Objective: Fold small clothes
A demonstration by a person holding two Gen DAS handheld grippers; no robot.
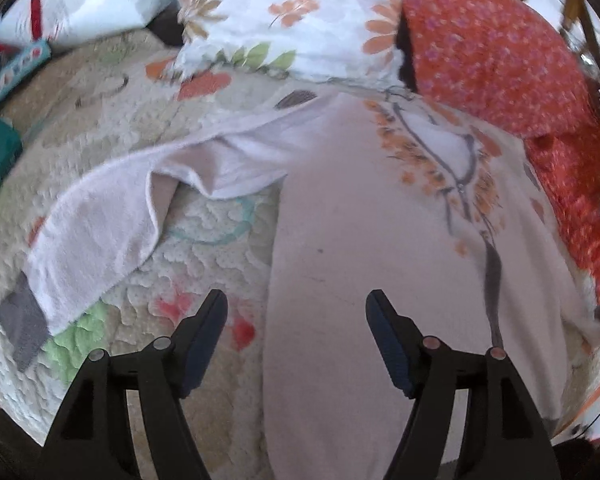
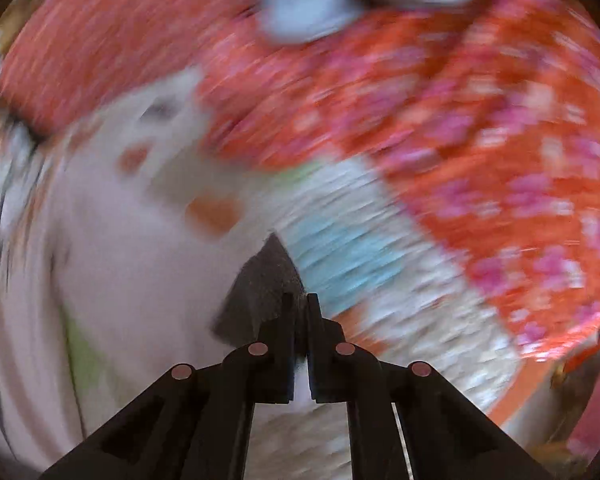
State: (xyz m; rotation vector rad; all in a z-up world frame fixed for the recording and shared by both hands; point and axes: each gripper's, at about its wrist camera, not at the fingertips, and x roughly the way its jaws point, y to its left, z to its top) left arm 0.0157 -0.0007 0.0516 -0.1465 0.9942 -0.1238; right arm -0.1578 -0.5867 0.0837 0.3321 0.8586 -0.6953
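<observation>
Pink garment (image 1: pixel 340 240) lies under the spread left gripper (image 1: pixel 296 300); the right gripper (image 2: pixel 300 300) pinches its grey cuff (image 2: pixel 260 284).

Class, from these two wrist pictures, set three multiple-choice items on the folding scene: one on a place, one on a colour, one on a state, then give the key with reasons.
1. Where does the pale shirt lie?
A. on the patterned quilt
B. on a bare wooden floor
C. in a basket

2. What colour is the cuff at the end of the shirt's spread sleeve?
A. yellow
B. grey
C. blue

3. How does the right tool stand?
A. wide open and empty
B. out of view
C. shut on a grey cuff

Key: 1 A, quilt shows all round the shirt; 2 B, a grey band ends the sleeve; 3 C, its fingers pinch grey cloth.
</observation>
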